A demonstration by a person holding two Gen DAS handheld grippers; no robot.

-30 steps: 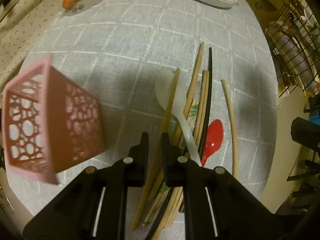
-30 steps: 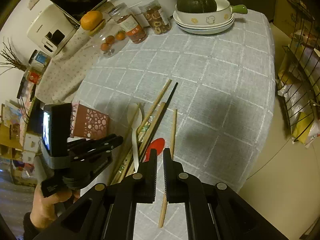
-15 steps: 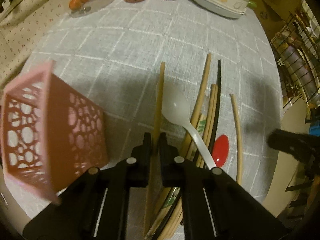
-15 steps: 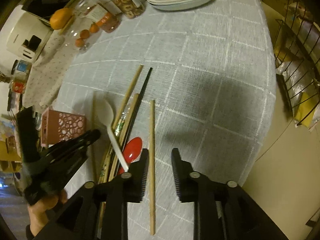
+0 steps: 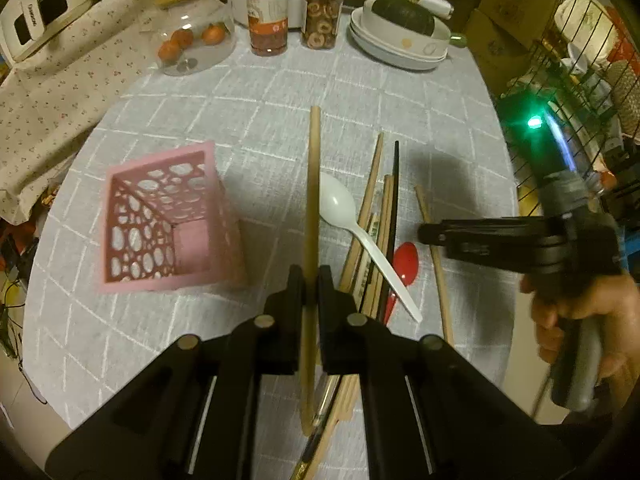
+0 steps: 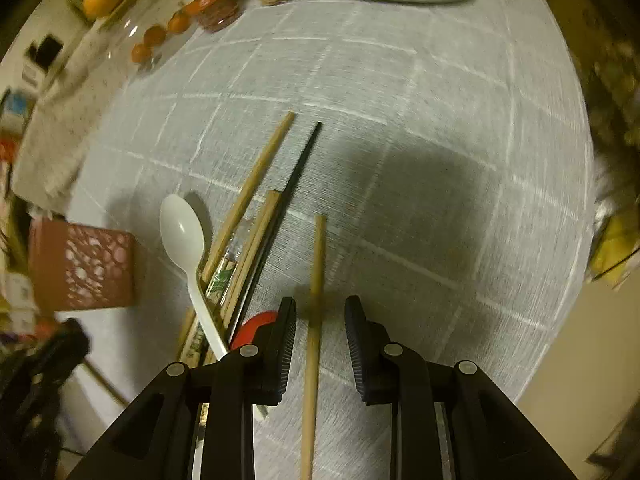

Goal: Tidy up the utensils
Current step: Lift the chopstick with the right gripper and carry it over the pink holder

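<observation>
**Chopstick sorting: one stick in hand, one lined up**

Chopstick collection is the step we judge to be in hand. We find the left claw closed on a wooden chopstick, the pads pressing on its lower half; the stick runs straight ahead of the claw and its far end stands clear of the surface. The pink perforated holder sits just to the left of this claw, its mouth tilted towards the camera and nothing visible inside. To the right of the claw lies the remaining pile: a white plastic spoon, a red spoon, a black chopstick and several more wooden sticks.

The right claw stands apart over a lone wooden chopstick, which lies on the surface between the two fingers without touching either pad. Its jaws have just been opening, and the stick sits slightly nearer the left finger.

In our judgement the next move for the left side is to swing the held stick leftward over the holder's mouth, tip it end-down and release. The right side needs only to settle lower and close squarely on the lone stick; a thin round stick on cloth may roll if pinched off-centre.
</observation>
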